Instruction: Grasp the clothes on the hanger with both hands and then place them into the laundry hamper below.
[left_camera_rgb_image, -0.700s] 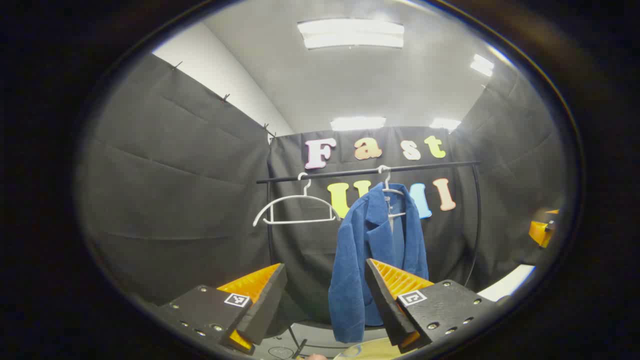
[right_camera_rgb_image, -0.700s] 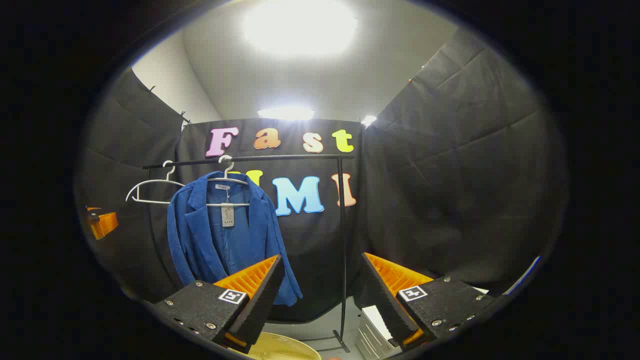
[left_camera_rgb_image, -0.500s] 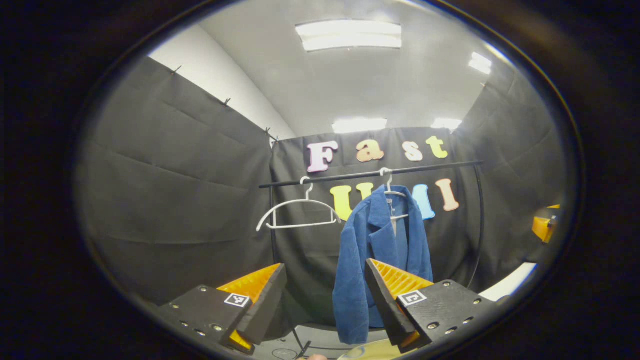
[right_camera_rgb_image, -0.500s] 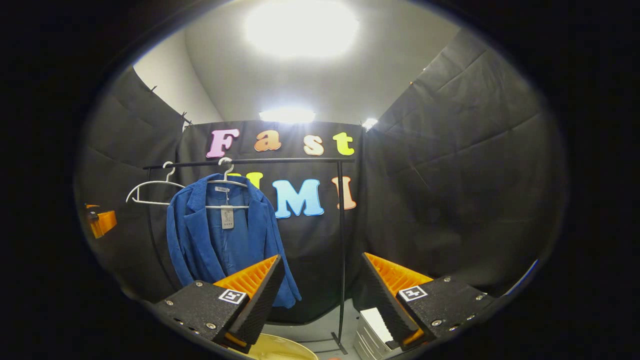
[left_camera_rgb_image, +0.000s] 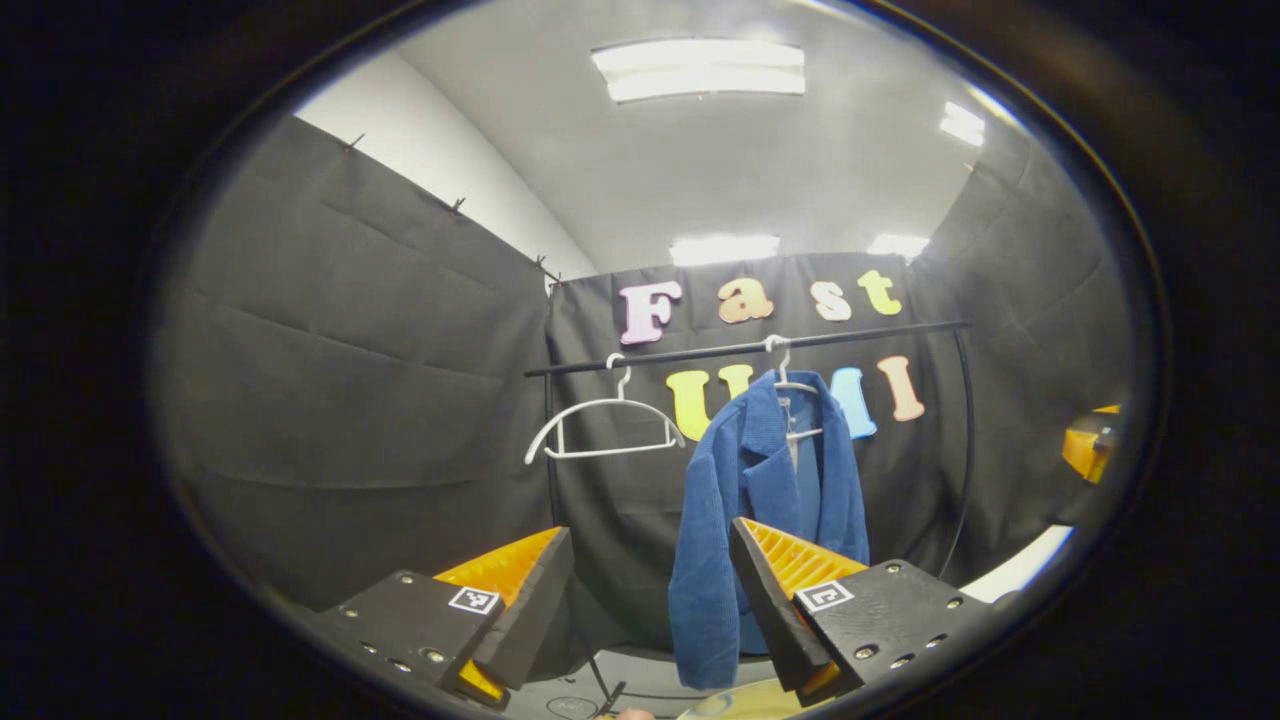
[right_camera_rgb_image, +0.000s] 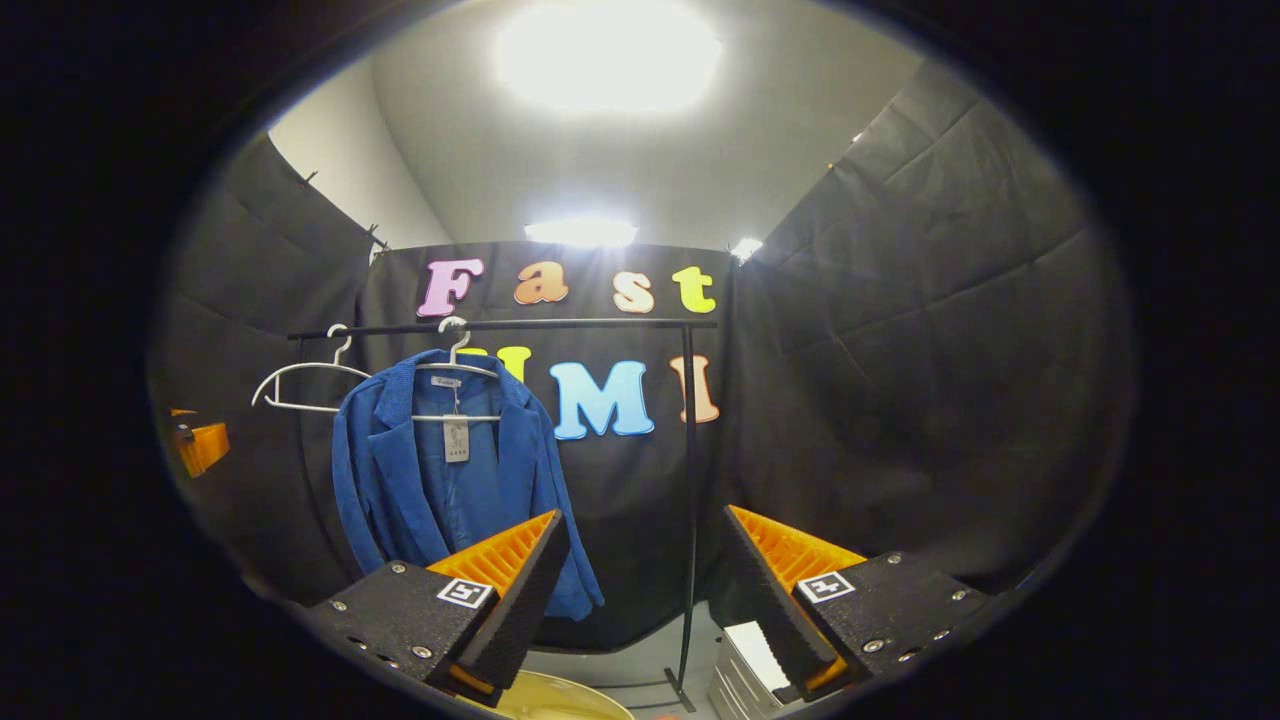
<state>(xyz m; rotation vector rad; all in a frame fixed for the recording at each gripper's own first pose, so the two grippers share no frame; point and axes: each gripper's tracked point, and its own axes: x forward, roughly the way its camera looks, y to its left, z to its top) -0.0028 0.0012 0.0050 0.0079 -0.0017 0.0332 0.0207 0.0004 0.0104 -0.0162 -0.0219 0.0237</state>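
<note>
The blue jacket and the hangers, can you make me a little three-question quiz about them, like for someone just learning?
1. True or false: the blue jacket already lies in the yellow hamper.
2. How many white hangers hang on the black rail?
3. Pick one. The left gripper and the right gripper are: A) both open, holding nothing; B) both shut on the jacket; C) one open, one shut.

Key
1. False: it hangs on its hanger on the rail.
2. Two: one under the jacket and an empty hanger beside it.
3. A.
</note>
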